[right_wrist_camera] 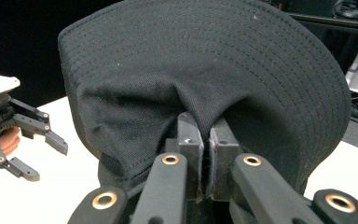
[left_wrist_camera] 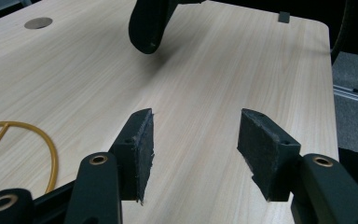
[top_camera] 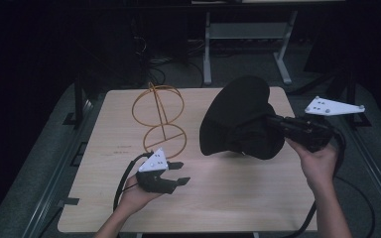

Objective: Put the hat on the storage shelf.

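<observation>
Above the table (top_camera: 228, 198) our right gripper (top_camera: 273, 123) pinches the hat (top_camera: 238, 119); left gripper (top_camera: 178, 173) gapes empty. Next, we hang it on the stand (top_camera: 158, 119).

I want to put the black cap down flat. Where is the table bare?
Bare wood lies along the near edge of the table, between the left claw and the right hand. The far left is crowded by the wire stand.

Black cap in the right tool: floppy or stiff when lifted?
Probably both. The cap has fabric bunched where the right tool pinches it, so the crown is likely soft. Its stitched brim keeps a curved shape, likely stiffer. Held by one pinch, it seems light.
</observation>
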